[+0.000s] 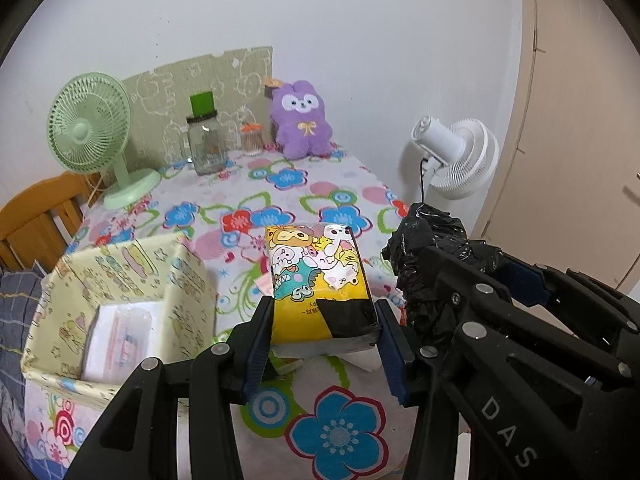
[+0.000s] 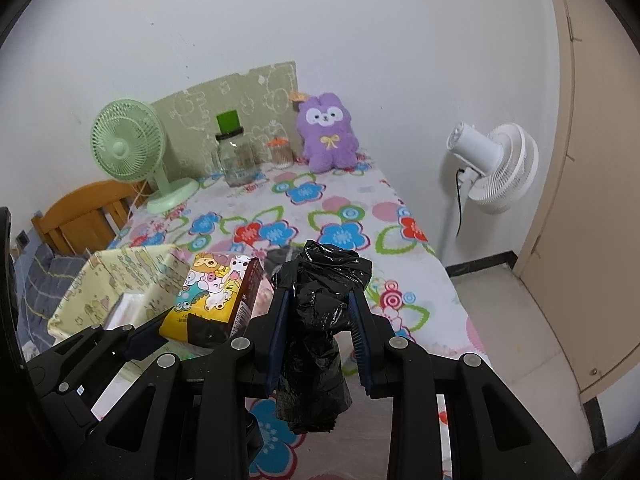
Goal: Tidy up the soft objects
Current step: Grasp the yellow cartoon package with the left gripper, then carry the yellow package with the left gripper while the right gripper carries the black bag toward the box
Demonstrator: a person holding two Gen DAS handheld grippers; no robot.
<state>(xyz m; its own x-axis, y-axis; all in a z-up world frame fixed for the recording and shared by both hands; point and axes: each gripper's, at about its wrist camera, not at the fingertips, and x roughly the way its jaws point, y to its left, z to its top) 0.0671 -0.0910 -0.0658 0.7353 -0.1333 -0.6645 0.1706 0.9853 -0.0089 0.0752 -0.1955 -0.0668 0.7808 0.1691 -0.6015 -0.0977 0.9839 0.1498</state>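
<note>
1. My left gripper [image 1: 322,322] is clamped on the cartoon tissue pack [image 1: 320,276], lifted clear of the flowered tablecloth [image 1: 336,432].
2. My right gripper [image 2: 320,320] pinches a crumpled black plastic bag [image 2: 320,320], just beside the pack at its 3 o'clock.
3. The yellow fabric basket [image 1: 192,280] sits at 9 o'clock of the pack, already holding a white tissue pack [image 1: 120,336].
4. I judge the step to be carrying both soft things to the basket; next I need to swing left over its rim and release inside.
5. Far off at 12 o'clock stands the purple plush [image 1: 301,124], near a glass jar [image 1: 206,144] and a green fan [image 1: 90,128].
6. Only the right view shows the bag's tail hanging below my fingers; the basket's inside is mostly hidden there, so the left view probably guides the drop better.
</note>
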